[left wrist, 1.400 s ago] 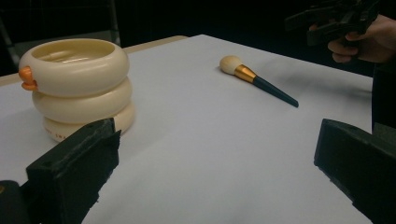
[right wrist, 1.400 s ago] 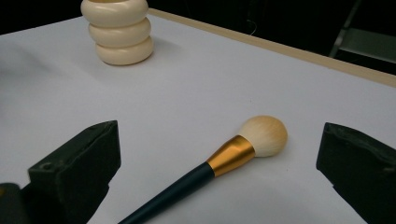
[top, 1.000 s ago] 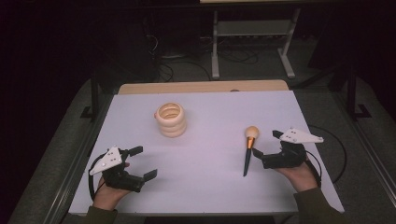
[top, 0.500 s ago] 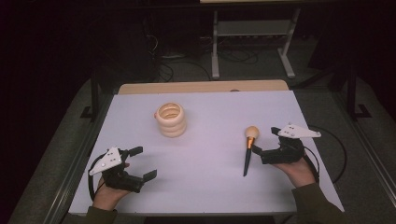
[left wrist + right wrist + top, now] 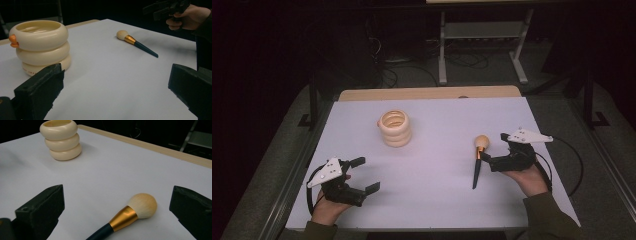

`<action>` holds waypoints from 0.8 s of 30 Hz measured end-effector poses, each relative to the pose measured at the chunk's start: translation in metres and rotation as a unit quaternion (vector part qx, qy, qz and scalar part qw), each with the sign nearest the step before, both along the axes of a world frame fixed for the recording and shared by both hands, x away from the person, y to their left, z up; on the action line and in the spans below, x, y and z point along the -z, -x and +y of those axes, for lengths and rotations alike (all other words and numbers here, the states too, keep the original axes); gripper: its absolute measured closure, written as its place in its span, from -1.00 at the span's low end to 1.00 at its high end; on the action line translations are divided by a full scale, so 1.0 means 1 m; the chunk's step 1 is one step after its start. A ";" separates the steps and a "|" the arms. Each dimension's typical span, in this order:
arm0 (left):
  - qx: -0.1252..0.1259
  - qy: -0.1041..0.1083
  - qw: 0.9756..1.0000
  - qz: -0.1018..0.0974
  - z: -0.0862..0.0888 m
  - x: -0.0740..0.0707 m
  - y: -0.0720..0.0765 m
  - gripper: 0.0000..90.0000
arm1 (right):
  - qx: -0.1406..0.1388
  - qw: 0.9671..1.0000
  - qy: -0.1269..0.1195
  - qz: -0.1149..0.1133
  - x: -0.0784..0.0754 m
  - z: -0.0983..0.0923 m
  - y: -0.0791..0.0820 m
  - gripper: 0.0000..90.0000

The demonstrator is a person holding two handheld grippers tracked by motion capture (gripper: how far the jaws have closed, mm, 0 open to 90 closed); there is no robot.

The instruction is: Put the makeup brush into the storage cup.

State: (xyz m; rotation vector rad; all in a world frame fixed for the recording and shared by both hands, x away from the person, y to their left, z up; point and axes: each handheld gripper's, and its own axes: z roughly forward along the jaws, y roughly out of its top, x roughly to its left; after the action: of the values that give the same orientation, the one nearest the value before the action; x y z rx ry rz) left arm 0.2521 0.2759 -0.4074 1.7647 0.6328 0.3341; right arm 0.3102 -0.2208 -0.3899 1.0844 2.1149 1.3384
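On the white table (image 5: 432, 170), both tools spread; an orange tab (image 5: 12, 41) marks the holder (image 5: 41, 46).

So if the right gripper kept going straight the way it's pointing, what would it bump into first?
Probably the makeup brush. It lies just ahead of the open right gripper, its fluffy head between the jaws. The cream ringed cup stands much farther off, to the side.

A darkened lab or studio: white-topped table (image 5: 432, 200), loose floor cables (image 5: 387, 75) and a metal stand (image 5: 482, 45) (all dim).
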 end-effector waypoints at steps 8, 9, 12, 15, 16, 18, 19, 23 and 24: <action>0.000 -0.001 1.000 0.000 0.000 0.000 0.000 -1.00 | -0.001 1.000 0.009 0.006 0.001 0.003 -0.005 -1.00; 0.000 -0.001 1.000 0.001 0.000 0.000 0.000 -1.00 | 0.000 1.000 0.008 0.010 0.001 0.003 -0.005 -1.00; 0.000 -0.001 1.000 0.000 0.000 0.000 0.000 -1.00 | 0.000 1.000 0.008 0.012 0.001 0.004 -0.008 -1.00; 0.000 -0.001 1.000 0.001 0.000 0.000 0.000 -1.00 | -0.001 1.000 0.006 0.014 0.000 0.004 -0.010 -1.00; -0.001 0.000 1.000 0.001 0.000 0.000 0.000 -1.00 | 0.000 1.000 0.005 0.015 0.000 0.005 -0.010 -1.00; -0.001 0.001 1.000 0.000 0.000 0.000 0.000 -1.00 | -0.001 1.000 0.008 0.016 0.000 0.005 -0.012 -1.00; -0.002 0.001 1.000 0.000 0.001 0.000 0.000 -1.00 | -0.002 1.000 0.009 0.016 0.000 0.006 -0.013 -1.00; -0.001 0.003 1.000 0.004 0.000 0.001 0.000 -1.00 | -0.002 1.000 0.010 0.019 -0.001 0.007 -0.016 -1.00; -0.001 0.004 1.000 0.005 0.000 0.001 0.000 -1.00 | 0.000 1.000 0.008 0.021 -0.001 0.008 -0.017 -1.00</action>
State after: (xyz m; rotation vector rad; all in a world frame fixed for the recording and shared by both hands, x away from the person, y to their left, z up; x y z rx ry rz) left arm 0.2525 0.2760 -0.4082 1.7596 0.6428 0.3238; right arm 0.3271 -0.2133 -0.3885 1.1151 2.1511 1.3084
